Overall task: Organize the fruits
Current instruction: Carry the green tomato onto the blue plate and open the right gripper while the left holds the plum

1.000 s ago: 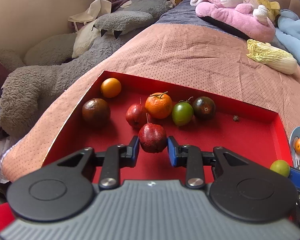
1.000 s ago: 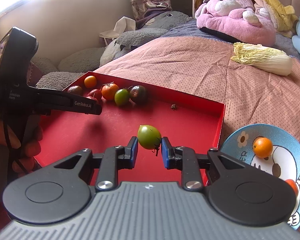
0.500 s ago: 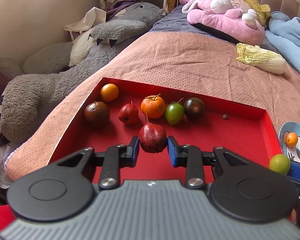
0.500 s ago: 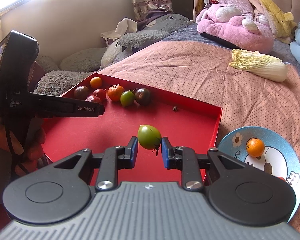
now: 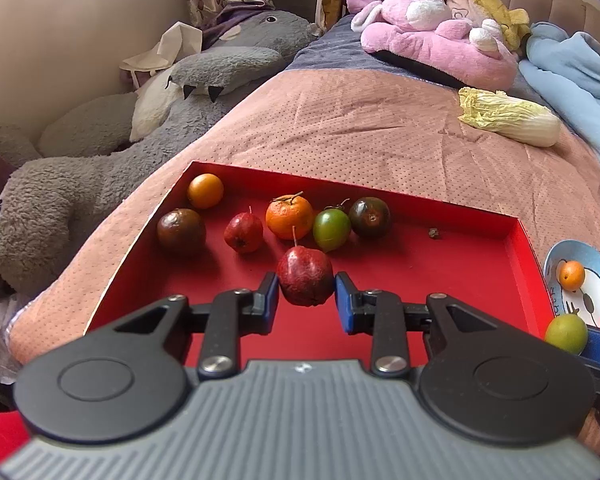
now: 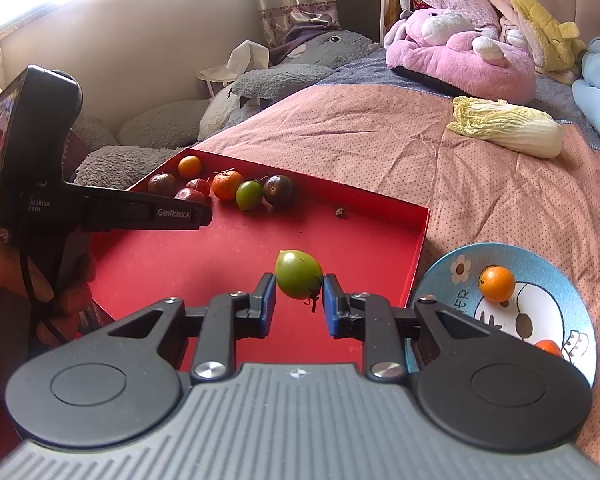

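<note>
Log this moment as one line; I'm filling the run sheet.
left gripper: shut on red fruit | right gripper: shut on green fruit | both over red tray | plate: oranges

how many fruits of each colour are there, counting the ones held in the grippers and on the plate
Orange: 4 (two in the red tray at and; two on the blue plate at and)
Green: 2 (one in tray; one in right gripper at)
Red: 2 (one in tray; one in left gripper at)
Dark brownish: 2 ()
Total: 10
</note>
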